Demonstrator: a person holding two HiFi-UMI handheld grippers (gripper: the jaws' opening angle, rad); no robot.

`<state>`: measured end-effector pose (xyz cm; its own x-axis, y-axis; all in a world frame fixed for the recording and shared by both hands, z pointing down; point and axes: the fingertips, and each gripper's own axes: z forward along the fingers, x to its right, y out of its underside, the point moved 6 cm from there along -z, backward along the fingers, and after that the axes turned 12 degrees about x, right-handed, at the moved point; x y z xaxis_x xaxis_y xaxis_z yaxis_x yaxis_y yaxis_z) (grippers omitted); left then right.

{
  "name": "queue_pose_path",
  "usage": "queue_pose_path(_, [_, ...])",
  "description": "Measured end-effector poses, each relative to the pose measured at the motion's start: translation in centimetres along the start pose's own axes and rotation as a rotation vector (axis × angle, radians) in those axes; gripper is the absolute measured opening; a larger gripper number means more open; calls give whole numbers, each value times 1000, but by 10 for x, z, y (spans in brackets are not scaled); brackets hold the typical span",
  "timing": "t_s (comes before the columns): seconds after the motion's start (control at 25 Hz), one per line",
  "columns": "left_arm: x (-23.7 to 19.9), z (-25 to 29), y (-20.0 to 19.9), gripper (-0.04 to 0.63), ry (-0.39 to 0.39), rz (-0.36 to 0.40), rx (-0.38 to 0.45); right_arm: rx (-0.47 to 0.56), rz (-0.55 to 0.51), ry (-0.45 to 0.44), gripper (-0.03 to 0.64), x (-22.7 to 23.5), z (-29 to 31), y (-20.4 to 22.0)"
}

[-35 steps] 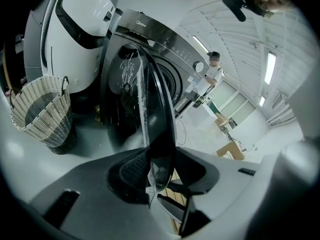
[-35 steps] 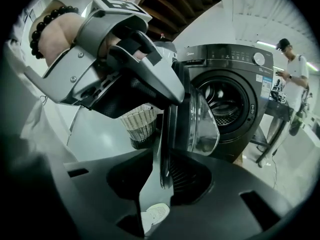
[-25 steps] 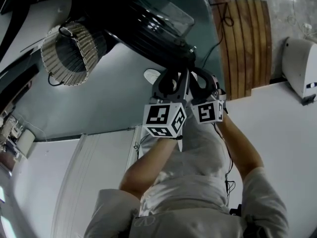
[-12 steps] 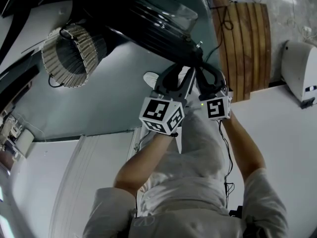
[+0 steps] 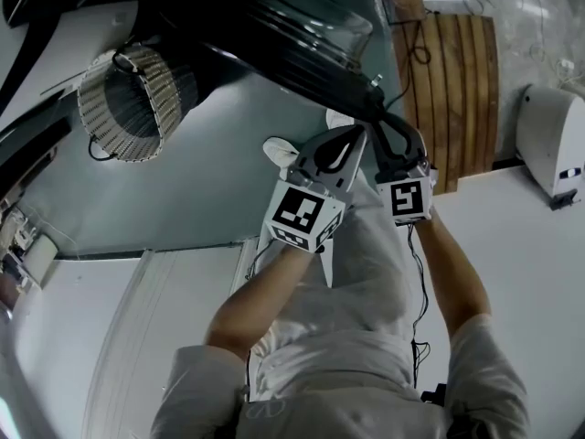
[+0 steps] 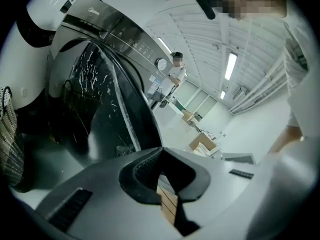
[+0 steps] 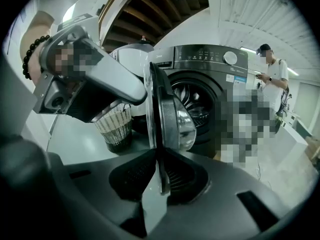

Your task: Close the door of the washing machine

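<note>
Right claw (image 7: 159, 153) pinches the washer door (image 7: 170, 111) edge; basket (image 7: 115, 126) nearby.

"Midea" on washing machine (image 6: 107, 28) (small print)

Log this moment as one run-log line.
door: open | right gripper: shut on door edge | left gripper: shut, tips at door edge | washing machine: drum exposed
</note>
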<state>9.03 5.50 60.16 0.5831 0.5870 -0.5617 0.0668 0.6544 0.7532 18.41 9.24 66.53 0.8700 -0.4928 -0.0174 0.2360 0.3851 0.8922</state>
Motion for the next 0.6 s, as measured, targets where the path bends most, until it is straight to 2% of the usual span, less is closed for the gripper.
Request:
queue_pose_path(0.32, [-10,10,-8,2,-12,19,13,-1,-6,53,77,34,6,-2])
queue_pose_path(0.6, [-17,17,-15,2,-10,20,23,7,-52,43,81,59,14,-6])
